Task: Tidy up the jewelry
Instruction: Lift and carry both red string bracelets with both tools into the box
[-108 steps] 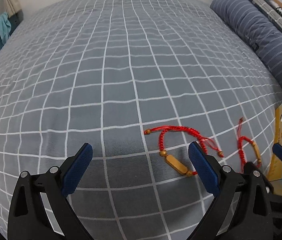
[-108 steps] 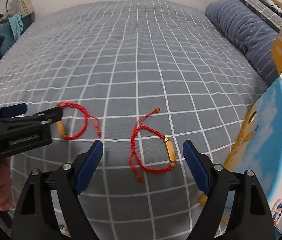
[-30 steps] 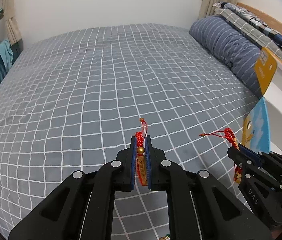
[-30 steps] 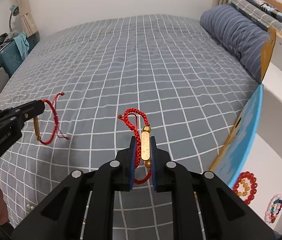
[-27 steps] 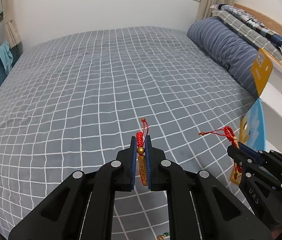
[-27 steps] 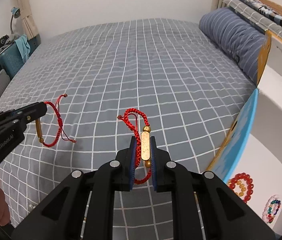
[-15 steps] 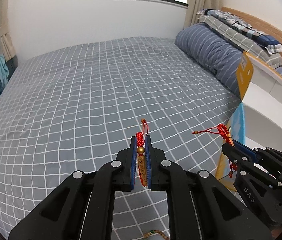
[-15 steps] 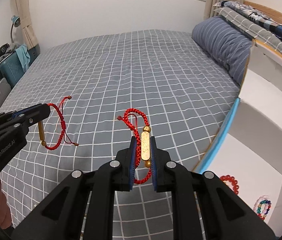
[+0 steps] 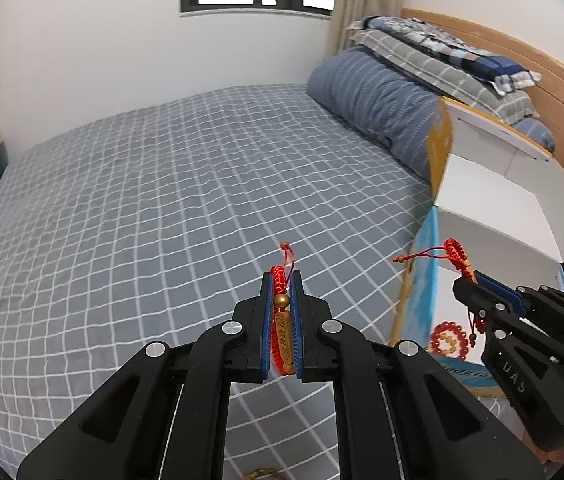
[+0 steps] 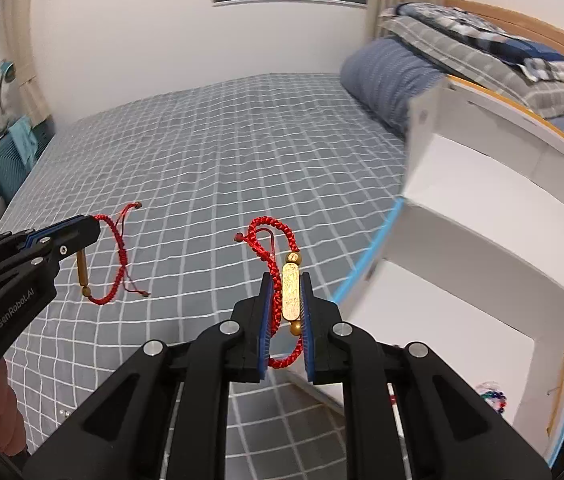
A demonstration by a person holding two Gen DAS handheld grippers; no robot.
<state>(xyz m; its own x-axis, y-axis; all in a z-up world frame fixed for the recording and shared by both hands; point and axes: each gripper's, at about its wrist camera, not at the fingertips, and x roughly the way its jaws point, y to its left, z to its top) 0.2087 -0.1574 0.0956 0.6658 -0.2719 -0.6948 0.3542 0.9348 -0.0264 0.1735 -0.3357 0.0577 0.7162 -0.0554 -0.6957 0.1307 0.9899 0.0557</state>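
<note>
In the left wrist view the left gripper [image 9: 281, 292] sits at lower centre, its blue-padded fingers [image 9: 266, 320] pressed narrow on the gold bar of a red cord bracelet [image 9: 283, 316]; a gold bead and the braided cord stick up past the tips. In the right wrist view the right gripper [image 10: 285, 292] is likewise clamped narrow, at lower centre, on a second red bracelet [image 10: 291, 290], whose gold plate stands upright between the pads while the cord loops above and below them.

Each gripper shows in the other's frame: the right one at lower right of the left view, the left one at mid left of the right view, each with its bracelet dangling.

Behind both lies the grey checked bed [image 9: 170, 200]. On the right side of the frames stands an open white box [image 10: 482, 240] with a blue-edged flap; a red bead bracelet [image 9: 448, 340] lies inside it. A striped blue pillow [image 9: 374, 100] fills the upper right.
</note>
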